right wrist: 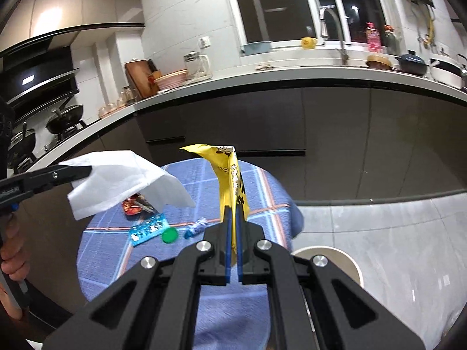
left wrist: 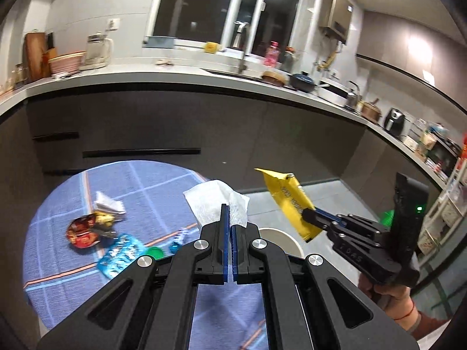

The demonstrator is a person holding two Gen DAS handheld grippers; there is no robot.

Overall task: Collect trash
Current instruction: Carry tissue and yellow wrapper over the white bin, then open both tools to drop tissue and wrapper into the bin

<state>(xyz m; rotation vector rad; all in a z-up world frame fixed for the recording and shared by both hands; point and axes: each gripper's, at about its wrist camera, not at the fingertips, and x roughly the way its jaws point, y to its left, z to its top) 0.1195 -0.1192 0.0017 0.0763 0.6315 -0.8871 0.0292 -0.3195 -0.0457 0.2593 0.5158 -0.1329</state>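
My left gripper (left wrist: 229,208) is shut on a white tissue (left wrist: 214,202), held above the round table with the blue checked cloth (left wrist: 58,256). My right gripper (right wrist: 233,213) is shut on a yellow wrapper (right wrist: 232,175), which stands upright from its jaws. In the left wrist view the right gripper (left wrist: 306,214) holds the yellow wrapper (left wrist: 289,198) above a white bin (left wrist: 287,240). In the right wrist view the left gripper (right wrist: 87,172) holds the tissue (right wrist: 122,182) at the left. On the cloth lie a red wrapper (left wrist: 83,230), a blue wrapper (left wrist: 119,255), a green cap (left wrist: 154,252), a folded white paper (left wrist: 106,202) and a small blue candy wrapper (right wrist: 197,227).
The white bin (right wrist: 354,265) stands on the grey tiled floor to the right of the table. Dark cabinets (left wrist: 175,122) under a white counter (left wrist: 146,77) run behind the table. A shelf unit (left wrist: 446,204) stands at the far right.
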